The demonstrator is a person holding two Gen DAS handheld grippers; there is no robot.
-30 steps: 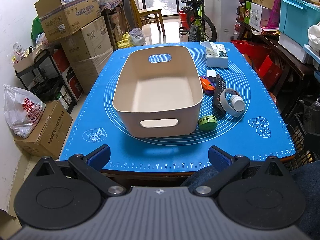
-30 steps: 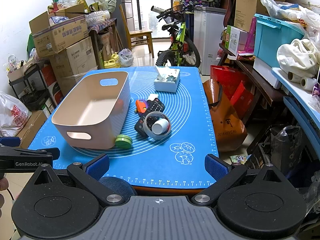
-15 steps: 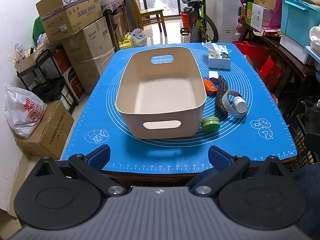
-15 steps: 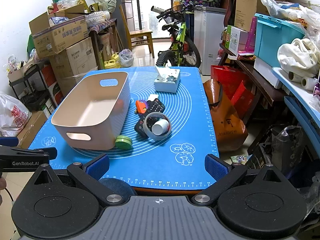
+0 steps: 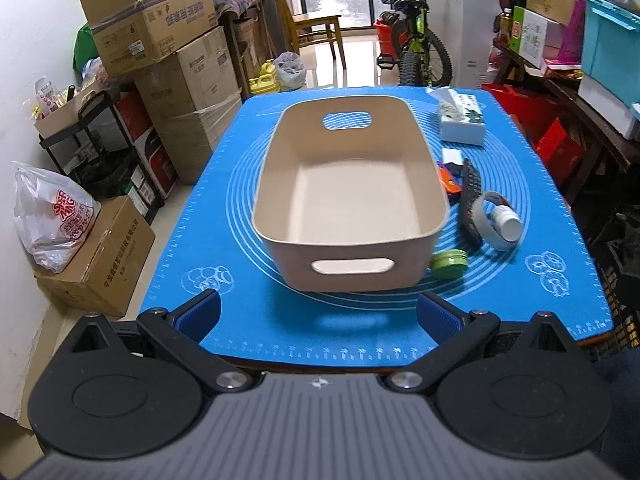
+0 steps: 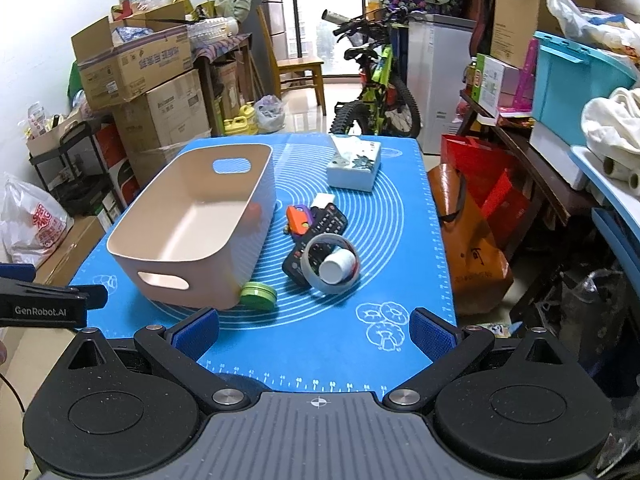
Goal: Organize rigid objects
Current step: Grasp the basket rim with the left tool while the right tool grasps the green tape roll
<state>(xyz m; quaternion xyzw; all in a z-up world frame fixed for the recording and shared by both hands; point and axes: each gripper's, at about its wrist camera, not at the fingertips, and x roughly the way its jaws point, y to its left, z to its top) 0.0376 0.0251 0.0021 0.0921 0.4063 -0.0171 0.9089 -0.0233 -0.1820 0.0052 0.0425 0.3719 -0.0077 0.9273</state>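
Left gripper (image 5: 318, 314) has crept forward and up since a second ago: bin (image 5: 348, 184) sits larger and nearer in its view. Right view barely changes.

Left to right on the blue mat (image 6: 400, 216):
- Bin, beige, empty, on the mat's left half, handle cutouts at the near and far ends.
- Green tin (image 6: 258, 295) touching the bin's near right corner.
- Orange item (image 6: 298, 216) just right of the bin, with a white block (image 6: 322, 201) just behind it.
- Black remote (image 6: 320, 236) lying diagonally, its near end under the tape roll (image 6: 330, 262).
- White bottle (image 6: 338, 266) on its side inside the roll, cap toward the camera.
- Tissue box (image 6: 354, 168) further back, apart from the pile.

Left gripper: jaws wide apart, nothing between them, hovering over the mat's near edge, centred on the bin. Its side shows at the left edge of the right view.
Right gripper (image 6: 314, 334): jaws wide apart too, holding nothing, over the near edge in front of the tin and the roll.

Neither gripper touches any item. Boxes (image 5: 160, 40) are stacked left of the table, a bicycle (image 6: 376, 92) behind it.
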